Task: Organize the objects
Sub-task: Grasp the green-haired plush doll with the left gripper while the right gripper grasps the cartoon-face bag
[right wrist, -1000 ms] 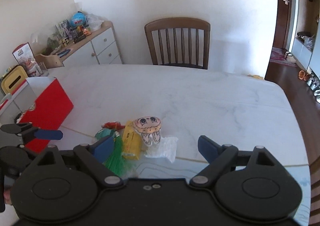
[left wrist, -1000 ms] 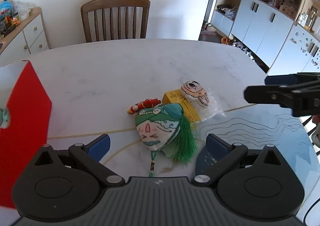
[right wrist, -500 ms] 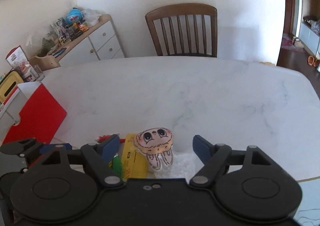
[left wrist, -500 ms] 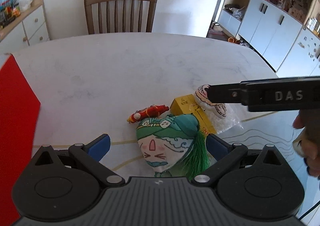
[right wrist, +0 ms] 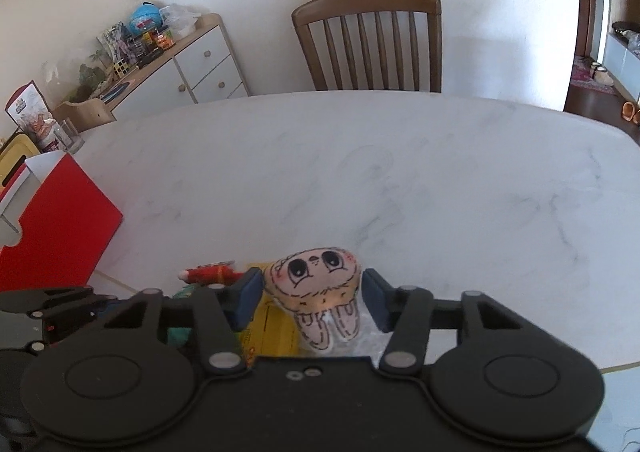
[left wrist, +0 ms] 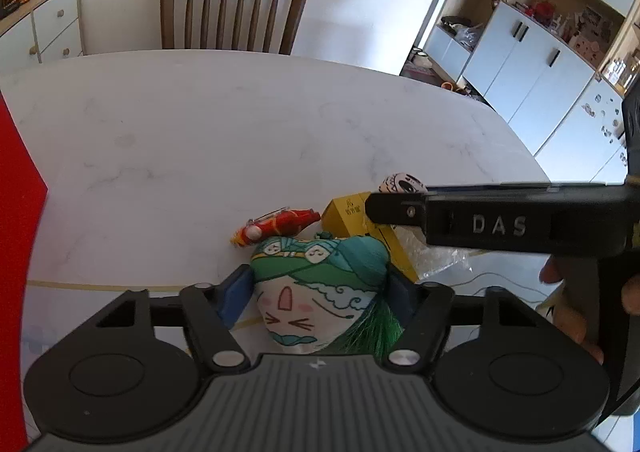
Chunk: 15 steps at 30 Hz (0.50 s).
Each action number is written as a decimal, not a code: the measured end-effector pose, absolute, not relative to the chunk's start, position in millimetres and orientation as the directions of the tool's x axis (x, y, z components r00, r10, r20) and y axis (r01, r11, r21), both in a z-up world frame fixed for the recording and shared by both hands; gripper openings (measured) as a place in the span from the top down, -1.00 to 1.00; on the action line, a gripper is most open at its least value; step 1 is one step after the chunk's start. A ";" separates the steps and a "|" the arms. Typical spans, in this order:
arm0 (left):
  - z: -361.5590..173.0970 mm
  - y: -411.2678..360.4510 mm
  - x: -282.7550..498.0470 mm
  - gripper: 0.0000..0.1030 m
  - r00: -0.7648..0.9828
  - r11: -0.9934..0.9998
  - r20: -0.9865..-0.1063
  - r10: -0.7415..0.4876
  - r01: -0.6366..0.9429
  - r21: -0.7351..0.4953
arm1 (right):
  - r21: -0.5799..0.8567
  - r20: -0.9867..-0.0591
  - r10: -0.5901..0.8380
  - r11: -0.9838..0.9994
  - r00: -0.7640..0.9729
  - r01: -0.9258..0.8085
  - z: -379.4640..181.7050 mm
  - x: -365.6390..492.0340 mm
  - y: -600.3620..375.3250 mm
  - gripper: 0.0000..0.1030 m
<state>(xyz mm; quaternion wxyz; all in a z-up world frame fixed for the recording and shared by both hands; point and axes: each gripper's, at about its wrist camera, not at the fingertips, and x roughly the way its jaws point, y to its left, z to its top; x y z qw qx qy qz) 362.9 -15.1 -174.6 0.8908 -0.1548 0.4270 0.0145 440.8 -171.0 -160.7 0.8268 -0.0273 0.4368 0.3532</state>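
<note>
A plush face with a green turban and a green tassel lies on the white table between the blue pads of my left gripper. Its jaws are closing and the pads touch the plush's sides. A pink bunny plush sits between the pads of my right gripper. Those jaws are closing too, with the pads against the bunny's cheeks. The bunny rests on a yellow box and a clear plastic bag. A small red toy lies just beyond the green plush.
A red and white box stands at the table's left edge. A wooden chair stands at the far side. A sideboard with clutter is back left. A person's hand holds the right gripper.
Both grippers came down and forward over the toys. Their jaws narrowed from wide open until the pads met the green plush and the bunny plush.
</note>
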 end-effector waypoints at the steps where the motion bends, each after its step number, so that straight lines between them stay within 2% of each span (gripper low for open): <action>1: -174.6 -14.1 363.2 -0.29 0.634 0.950 -0.765 -0.111 -0.159 -0.269 | 0.262 -0.740 0.560 0.749 0.371 -0.608 -161.0 439.8 -171.6 0.00; 15: -161.0 -13.6 347.2 -0.21 0.644 0.947 -0.758 -0.103 -0.170 -0.273 | 0.265 -0.709 0.578 0.750 0.405 -0.606 -139.2 430.1 -185.3 0.06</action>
